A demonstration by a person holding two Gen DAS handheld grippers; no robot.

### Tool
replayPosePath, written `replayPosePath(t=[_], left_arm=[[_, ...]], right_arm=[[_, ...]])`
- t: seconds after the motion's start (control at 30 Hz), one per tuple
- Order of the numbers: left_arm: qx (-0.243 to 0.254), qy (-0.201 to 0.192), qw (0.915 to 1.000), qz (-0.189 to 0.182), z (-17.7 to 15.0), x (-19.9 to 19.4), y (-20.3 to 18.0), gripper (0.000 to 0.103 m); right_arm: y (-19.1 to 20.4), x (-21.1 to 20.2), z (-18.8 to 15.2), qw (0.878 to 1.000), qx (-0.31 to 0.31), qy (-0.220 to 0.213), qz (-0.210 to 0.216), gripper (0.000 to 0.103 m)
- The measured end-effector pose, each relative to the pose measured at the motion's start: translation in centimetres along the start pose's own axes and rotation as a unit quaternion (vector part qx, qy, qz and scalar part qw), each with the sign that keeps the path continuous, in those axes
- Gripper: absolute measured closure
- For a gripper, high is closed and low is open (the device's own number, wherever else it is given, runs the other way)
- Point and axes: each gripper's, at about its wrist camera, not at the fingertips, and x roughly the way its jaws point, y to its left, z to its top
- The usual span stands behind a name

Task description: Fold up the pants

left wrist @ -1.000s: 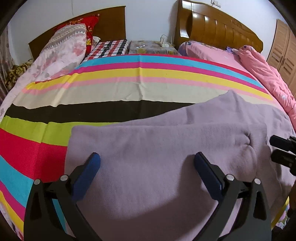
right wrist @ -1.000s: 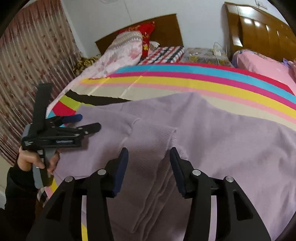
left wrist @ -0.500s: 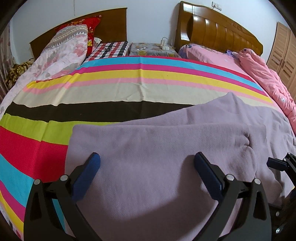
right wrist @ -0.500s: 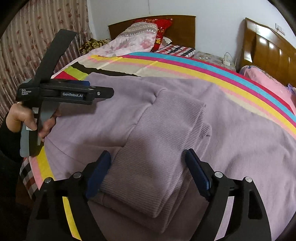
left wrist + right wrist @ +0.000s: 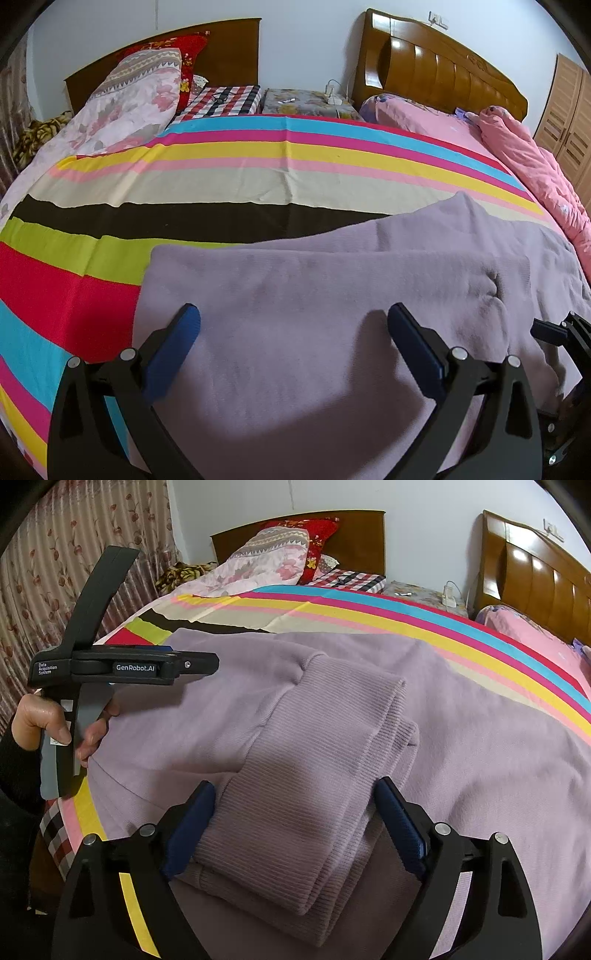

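Lilac knit pants (image 5: 332, 314) lie spread on the striped bed. My left gripper (image 5: 291, 321) hovers open just above their left part, nothing between its blue pads. In the right wrist view the ribbed end (image 5: 314, 757) of the pants lies folded over the flat fabric (image 5: 498, 768). My right gripper (image 5: 295, 801) straddles that ribbed end and its jaws are opening; the ribbed fabric lies between the pads (image 5: 192, 823) without being pressed. A hand (image 5: 37, 720) holds the left gripper (image 5: 214, 662) at the left. The right gripper's tip (image 5: 546, 330) shows at the left wrist view's right edge.
The striped bedsheet (image 5: 221, 177) covers the bed. Pillows (image 5: 129, 103) and a checked cloth (image 5: 225, 99) sit at the head, a pink quilt (image 5: 535, 166) on the neighbouring bed. A nightstand (image 5: 306, 101) stands between two headboards. A curtain (image 5: 48, 572) hangs at the left.
The right gripper's jaws spread from narrow to wide and it sank closer over the ribbed end, rolling a little. The left gripper stayed put and open.
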Motion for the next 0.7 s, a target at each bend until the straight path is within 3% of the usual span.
replayPosePath(t=[0.2,0.4,0.47,0.57,0.7], left_arm=[[0.001,0.004,1.0000,0.000,0.1,0.0,0.0,0.002],[0.012,0.012,0.9997,0.016,0.0,0.2,-0.4,0.002],[0.000,-0.003,0.9989,0.047,-0.1,-1.1,-1.0,0.002],[-0.010,-0.027,0.9990,-0.034,2.1,-3.1,-3.3,0.002],[0.062,-0.014,0.9920,-0.109,7.1,-1.7,-9.0,0.002]], right_arm=[[-0.5,-0.1,0.0,1.000,0.013,0.007,0.012,0.017],[-2.2,-1.7,-0.3,0.996,0.062,0.033,0.050,0.017],[-3.0,-3.4,0.0,0.998,0.051,0.019,0.023,0.017],[-5.5,-5.3,1.1,0.999,0.039,-0.018,-0.021,0.017],[-12.5,-4.0,4.6,0.990,0.123,-0.014,-0.061,0.016]])
